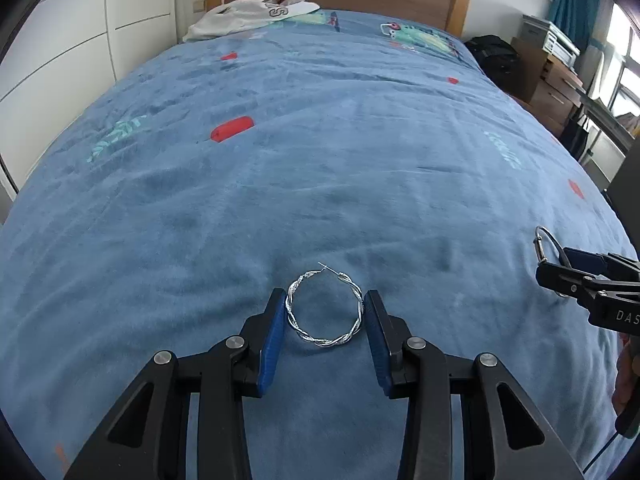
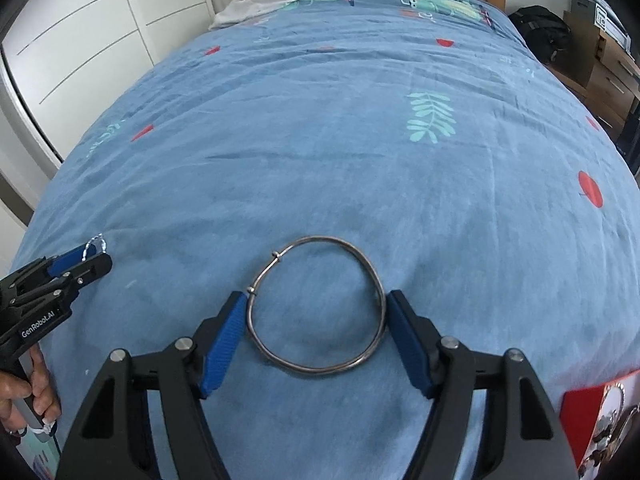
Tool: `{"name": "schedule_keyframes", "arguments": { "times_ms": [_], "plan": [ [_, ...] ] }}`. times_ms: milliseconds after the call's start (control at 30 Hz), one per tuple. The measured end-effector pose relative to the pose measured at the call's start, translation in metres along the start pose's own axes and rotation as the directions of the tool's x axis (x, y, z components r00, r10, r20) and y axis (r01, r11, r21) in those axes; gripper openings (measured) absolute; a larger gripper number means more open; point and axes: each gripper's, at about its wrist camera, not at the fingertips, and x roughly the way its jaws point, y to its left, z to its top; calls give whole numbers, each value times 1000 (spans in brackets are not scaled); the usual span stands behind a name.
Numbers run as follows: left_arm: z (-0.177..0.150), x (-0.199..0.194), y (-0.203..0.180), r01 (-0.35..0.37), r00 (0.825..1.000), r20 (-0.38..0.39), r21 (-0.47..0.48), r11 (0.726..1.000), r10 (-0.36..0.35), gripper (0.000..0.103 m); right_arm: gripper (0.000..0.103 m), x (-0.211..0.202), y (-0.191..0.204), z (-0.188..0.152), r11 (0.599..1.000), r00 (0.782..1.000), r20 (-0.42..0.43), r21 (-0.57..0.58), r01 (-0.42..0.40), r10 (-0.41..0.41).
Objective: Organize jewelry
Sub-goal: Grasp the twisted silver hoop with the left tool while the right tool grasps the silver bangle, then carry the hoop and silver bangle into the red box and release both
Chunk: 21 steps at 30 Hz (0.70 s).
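Left gripper (image 1: pixel 325 316) has its blue pads touching both sides of the twisted silver hoop earring (image 1: pixel 325 307), so it looks gripped, flat on the blue bedspread (image 1: pixel 320 160), clasp at 12 o'clock. Right gripper (image 2: pixel 314 320) likewise pinches the plain bangle (image 2: pixel 316 308), joint at 10 o'clock. Nothing's sorted yet; red box (image 2: pixel 588 412) waits at 4 o'clock

twisted silver hoop earring (image 1: pixel 325 309): flat on blue bedspread; clasp open | plain grey wire bangle (image 2: pixel 316 311): flat on bedspread
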Motion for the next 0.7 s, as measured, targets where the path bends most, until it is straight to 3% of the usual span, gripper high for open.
{"name": "schedule_keyframes", "arguments": {
  "times_ms": [233, 400, 700],
  "plan": [
    [-1, -27, -24, 22, 1000, 17, 39, 999, -23, 38, 69, -51, 4, -10, 1000, 997, 76, 9, -28, 27],
    [0, -51, -59, 80, 996, 33, 92, 992, -84, 38, 69, -101, -7, -24, 1000, 992, 128, 15, -20, 18],
    [-5, -88, -153, 234, 969, 35, 208, 950, -246, 38, 69, -187, -88, -74, 993, 984, 148, 69, 94, -103]
  ]
}}
